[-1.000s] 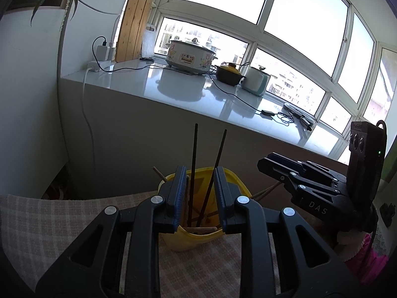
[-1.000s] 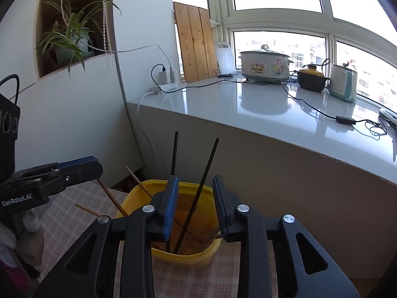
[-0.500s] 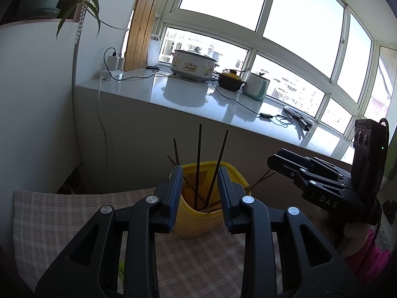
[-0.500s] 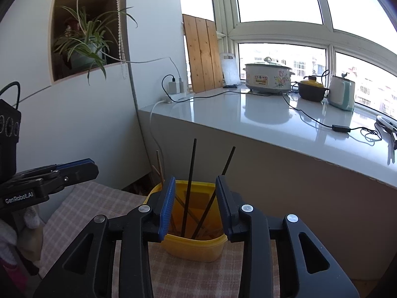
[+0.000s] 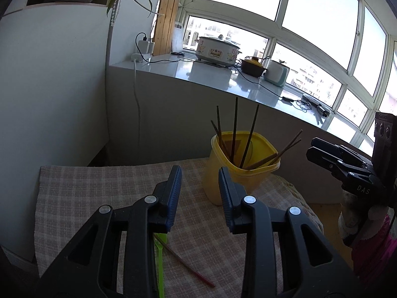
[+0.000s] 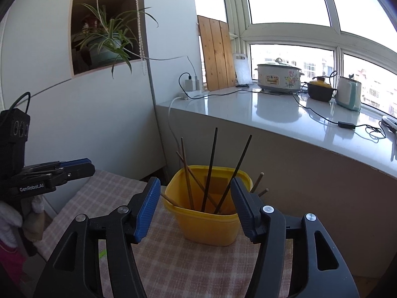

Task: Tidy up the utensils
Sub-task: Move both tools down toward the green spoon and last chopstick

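Standing upright on the checked cloth (image 5: 104, 188) that covers the bench, a yellow plastic container (image 5: 242, 166) with rounded corners holds the sorted chopsticks. 2 black chopsticks (image 6: 211, 166) rise nearly vertical from its middle, the right one tilted toward the right; thinner brown chopsticks (image 5: 218, 129) lean over the far left rim, and another brown pair (image 5: 285, 151) slants low over the right rim, tips pointing up and to the right. Near the left tool (image 5: 199, 173), 1 reddish-brown chopstick (image 5: 184, 262) lies flat on the cloth, its long axis running from the near left tool finger out toward the near right, well apart from the container. Beside it lies a bright green utensil handle (image 5: 160, 263), long axis running near to far, its far end hidden under the tool. The left tool's jaws stand narrowly apart with nothing between them, hovering left of and nearer than the container. The right tool (image 6: 193, 188) is opening, its blue-padded fingers (image 6: 146, 208) wide on either side of the container as seen from behind, touching nothing. Far behind, a white counter (image 6: 273, 114) carries a cooker (image 6: 278, 77).
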